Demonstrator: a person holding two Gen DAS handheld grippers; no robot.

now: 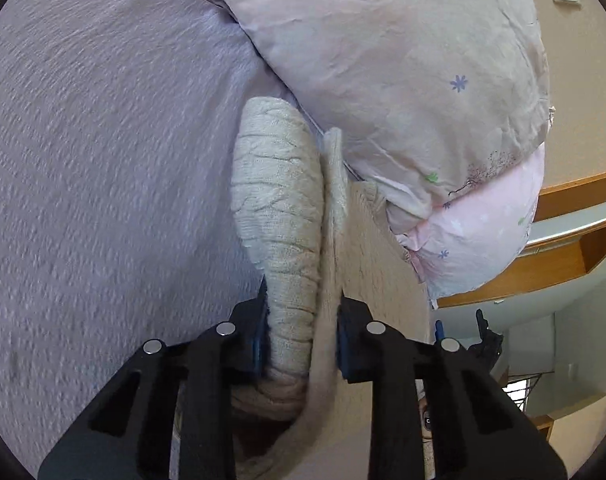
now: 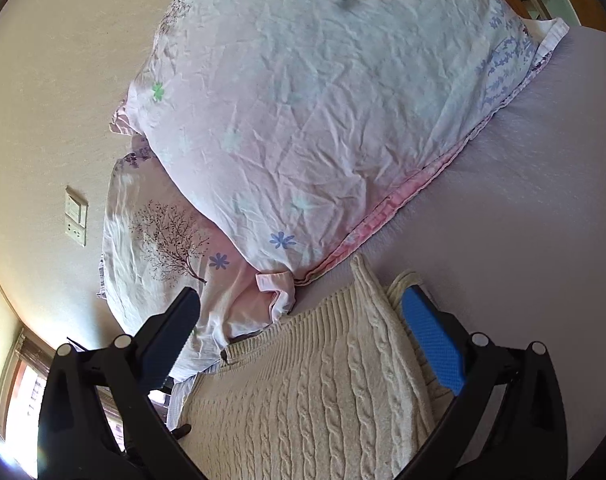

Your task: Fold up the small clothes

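A cream cable-knit sweater (image 2: 303, 392) lies on the lilac bed sheet (image 2: 523, 200), its ribbed hem toward the pillows. In the left wrist view my left gripper (image 1: 303, 320) is shut on a bunched fold of the same sweater (image 1: 279, 200), which runs forward between the blue pads. My right gripper (image 2: 299, 312) is open wide, with its fingers on either side of the sweater's upper part and just above it. The other gripper's fingertips (image 1: 459, 324) show past the sweater's right edge.
Two pink floral pillows (image 2: 303, 100) lie at the head of the bed, touching the sweater's far edge; they also show in the left wrist view (image 1: 403, 60). A beige wall with a switch plate (image 2: 75, 216) and wooden shelving (image 1: 563, 256) stand beyond. The sheet (image 1: 103, 160) stretches to the left.
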